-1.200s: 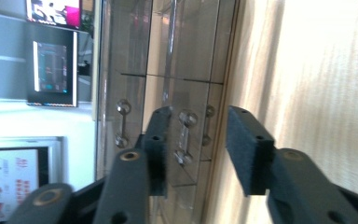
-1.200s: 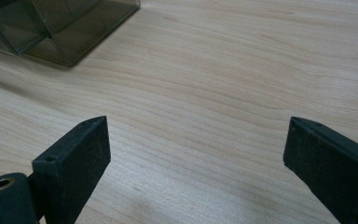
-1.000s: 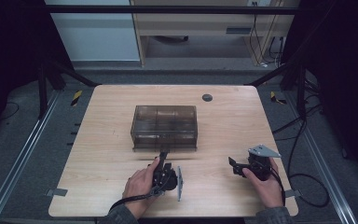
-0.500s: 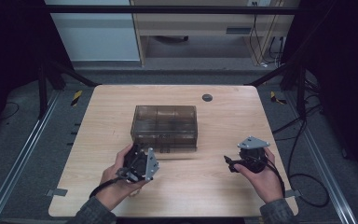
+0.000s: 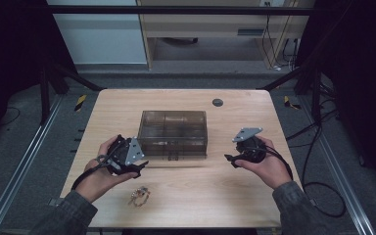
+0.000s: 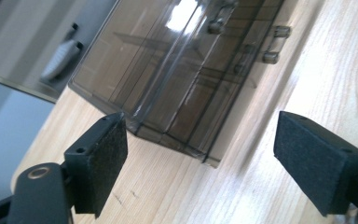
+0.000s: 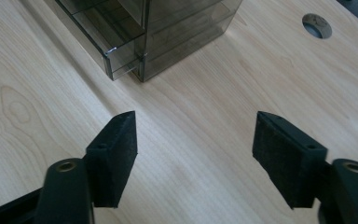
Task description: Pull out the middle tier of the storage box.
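Wooden table [image 5: 254,196], seen from above. Smoky clear plastic drawer box [image 5: 173,133] sits near the table's middle, its knobbed front facing the near edge. Left gripper [image 5: 138,168] held in the left hand [image 5: 100,171], just beside the box's near left corner; jaws spread wide, nothing between them, corner of the box ahead in the left gripper view. Right gripper [image 5: 228,160] held in the right hand [image 5: 267,164], right of the box and apart from it; jaws also wide, empty. Small metallic trinket [image 5: 139,195] lies near the near edge. Round hole [image 5: 217,102] at the far side.
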Motion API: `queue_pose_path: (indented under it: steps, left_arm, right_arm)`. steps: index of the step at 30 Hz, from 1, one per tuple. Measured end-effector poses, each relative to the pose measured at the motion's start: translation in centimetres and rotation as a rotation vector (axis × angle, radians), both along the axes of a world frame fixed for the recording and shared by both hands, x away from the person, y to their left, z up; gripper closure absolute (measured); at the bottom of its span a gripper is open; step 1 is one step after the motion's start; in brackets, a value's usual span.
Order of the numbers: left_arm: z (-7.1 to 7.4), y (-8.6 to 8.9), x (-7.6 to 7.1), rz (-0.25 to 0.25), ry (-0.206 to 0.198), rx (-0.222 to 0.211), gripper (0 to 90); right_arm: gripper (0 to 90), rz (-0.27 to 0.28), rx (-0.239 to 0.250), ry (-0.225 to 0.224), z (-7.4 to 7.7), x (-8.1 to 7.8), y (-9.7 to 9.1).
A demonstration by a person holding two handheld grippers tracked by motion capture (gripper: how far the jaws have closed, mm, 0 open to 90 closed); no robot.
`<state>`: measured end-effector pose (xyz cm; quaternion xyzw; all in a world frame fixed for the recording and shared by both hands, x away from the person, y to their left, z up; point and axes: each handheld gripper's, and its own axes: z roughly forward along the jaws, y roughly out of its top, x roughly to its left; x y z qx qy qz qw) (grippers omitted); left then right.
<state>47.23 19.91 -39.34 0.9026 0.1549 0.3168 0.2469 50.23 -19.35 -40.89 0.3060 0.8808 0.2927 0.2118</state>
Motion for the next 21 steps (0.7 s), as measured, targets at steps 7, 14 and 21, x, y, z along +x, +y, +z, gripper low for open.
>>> queue_pose_path:
  steps: [7, 14, 21]
  left_arm:
    - [1.6, 1.4, 1.4, -0.003, 0.03, 0.002, 16.6]
    - [2.0, 3.0, 2.2, -0.037, 0.088, -0.034, 13.0]
    - [0.9, 2.4, 1.5, -0.065, 0.11, -0.003, 11.4]
  right_arm:
    - [32.6, 0.064, -0.01, 0.007, 1.1, 1.6, 1.2]
    - [29.6, 0.094, -0.033, 0.004, 1.4, 1.1, 1.7]
    - [37.2, 0.123, -0.066, 0.031, 0.7, 0.8, 1.9]
